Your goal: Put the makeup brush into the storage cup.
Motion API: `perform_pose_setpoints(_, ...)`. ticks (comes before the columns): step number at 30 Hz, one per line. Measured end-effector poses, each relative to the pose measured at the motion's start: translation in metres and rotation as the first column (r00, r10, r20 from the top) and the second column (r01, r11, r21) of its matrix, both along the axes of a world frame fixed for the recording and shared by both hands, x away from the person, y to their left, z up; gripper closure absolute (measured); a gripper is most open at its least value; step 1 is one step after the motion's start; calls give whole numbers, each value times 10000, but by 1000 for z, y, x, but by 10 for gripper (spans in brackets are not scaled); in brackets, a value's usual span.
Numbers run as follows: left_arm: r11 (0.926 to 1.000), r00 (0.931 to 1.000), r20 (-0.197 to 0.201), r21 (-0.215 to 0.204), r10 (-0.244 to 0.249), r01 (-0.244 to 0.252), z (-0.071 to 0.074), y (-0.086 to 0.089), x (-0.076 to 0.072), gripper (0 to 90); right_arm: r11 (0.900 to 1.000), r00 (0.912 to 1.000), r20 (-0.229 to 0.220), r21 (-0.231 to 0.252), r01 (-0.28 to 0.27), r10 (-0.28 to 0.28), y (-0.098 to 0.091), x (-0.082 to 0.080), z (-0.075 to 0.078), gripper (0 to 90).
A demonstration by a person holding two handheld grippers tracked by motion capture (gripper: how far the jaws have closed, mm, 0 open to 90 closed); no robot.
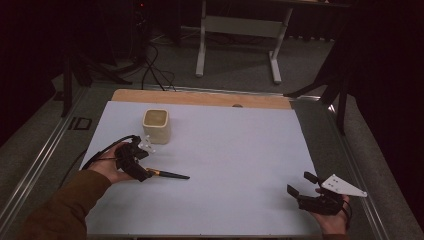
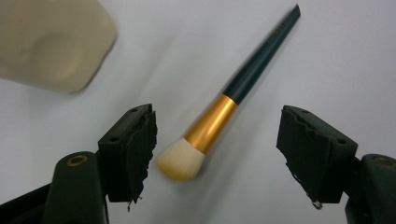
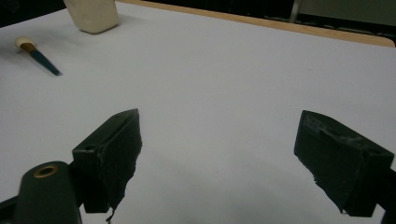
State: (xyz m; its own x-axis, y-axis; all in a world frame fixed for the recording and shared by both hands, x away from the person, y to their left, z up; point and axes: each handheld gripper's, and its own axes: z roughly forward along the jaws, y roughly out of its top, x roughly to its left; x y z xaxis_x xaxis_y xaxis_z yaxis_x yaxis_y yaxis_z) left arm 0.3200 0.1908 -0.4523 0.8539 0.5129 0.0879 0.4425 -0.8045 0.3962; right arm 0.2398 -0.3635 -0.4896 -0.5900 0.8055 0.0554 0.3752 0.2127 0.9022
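We find the makeup brush lying flat on the white table, near the cream cup. The left gripper hangs over it with jaws spread either side of the bristle head and gold ferrule, pads clear of both. The right gripper rests well apart at the table's near right corner, jaws released and holding nothing.

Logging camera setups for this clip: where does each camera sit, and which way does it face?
High view: above the person's side, looking forward and down on the table; forearms, hands, left tongs, right tongs.
Left gripper view: on the left tongs, looking down at the brush; open jaws.
Right gripper view: on the right tongs, looking across the table; open jaws.
Shared: brush and cream cup.
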Motion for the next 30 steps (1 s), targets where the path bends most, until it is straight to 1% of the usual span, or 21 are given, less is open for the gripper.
perform_pose_setpoints(3, 9995, 9999, -95, 274, -142, 144, 1, -1, 1, 289, 10000, 10000, -1, 5, -10, 10, 0, 0, 0, 142)
perform_pose_setpoints(10, 9982, 9994, -245, 533, -245, 258, 0, -1, 5, 319, 10000, 10000, -26, -23, -70, 70, 1, 0, 0, 143)
perform_pose_setpoints(15, 9983, 9989, -378, 513, -271, 291, -3, -2, 7, 341, 10000, 10000, -38, -24, -86, 86, 1, 0, 0, 143)
perform_pose_setpoints(19, 9977, 9987, -428, 611, -280, 306, -6, -3, 9, 355, 9999, 9999, -48, -40, -101, 100, 1, 0, 0, 143)
perform_pose_setpoints(21, 9966, 9983, -482, 743, -333, 369, -8, -4, 10, 362, 9999, 9999, -58, -31, -103, 103, 1, 0, 0, 143)
perform_pose_setpoints(23, 9961, 9981, -530, 809, -321, 364, -11, -4, 12, 382, 9999, 9999, -61, -40, -113, 113, 1, 0, 0, 143)
perform_pose_setpoints(27, 9962, 9975, -627, 796, -317, 367, -14, -5, 16, 419, 9999, 9999, -50, -38, -123, 123, 1, 0, 0, 143)
perform_pose_setpoints(29, 9956, 9969, -715, 849, -327, 387, -17, -6, 17, 433, 9999, 9999, -63, -34, -119, 118, 1, 0, 0, 143)
perform_pose_setpoints(30, 9945, 9965, -744, 939, -387, 456, -18, -6, 18, 439, 9999, 9999, -67, -34, -121, 121, 1, 0, 0, 143)
